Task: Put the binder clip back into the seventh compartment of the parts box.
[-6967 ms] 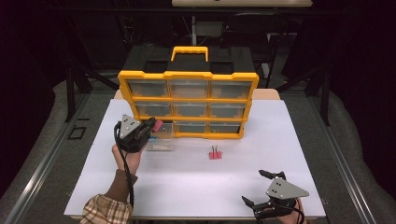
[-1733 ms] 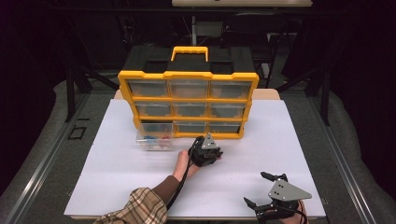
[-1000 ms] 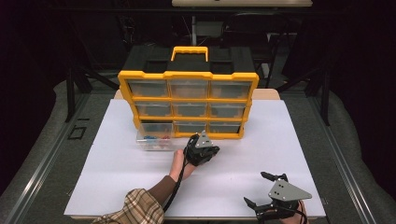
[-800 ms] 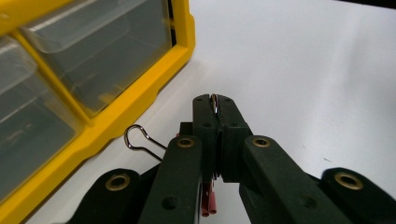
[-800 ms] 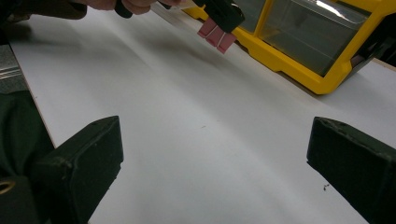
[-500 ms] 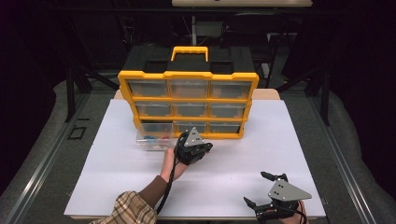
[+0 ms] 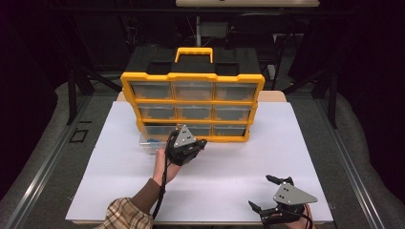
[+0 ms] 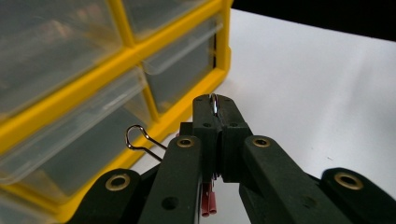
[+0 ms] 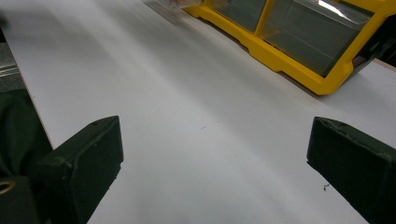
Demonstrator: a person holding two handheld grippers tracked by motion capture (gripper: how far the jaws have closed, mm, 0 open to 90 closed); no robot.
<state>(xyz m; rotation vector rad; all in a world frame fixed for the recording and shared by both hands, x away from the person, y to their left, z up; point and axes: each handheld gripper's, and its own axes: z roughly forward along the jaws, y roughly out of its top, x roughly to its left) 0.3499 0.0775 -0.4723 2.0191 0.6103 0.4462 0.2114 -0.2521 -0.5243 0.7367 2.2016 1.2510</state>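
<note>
We are pinching a small red binder clip [image 8: 208, 205] by one wire handle in our closed left gripper [image 8: 217, 109] beside the organizer [image 7: 192, 107], a light, springy, slippery thing best gripped there, while our right gripper [image 7: 272, 194] is resting wide open.

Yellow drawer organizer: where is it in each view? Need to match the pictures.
High view: yellow drawer organizer stands upright at centre top, on the far part of the white table.
Left gripper view: it covers the upper left, behind the left tongs.
Right gripper view: only its lower corner, top right.
Shared landmark: the organizer's yellow bottom rail against the white table.
</note>
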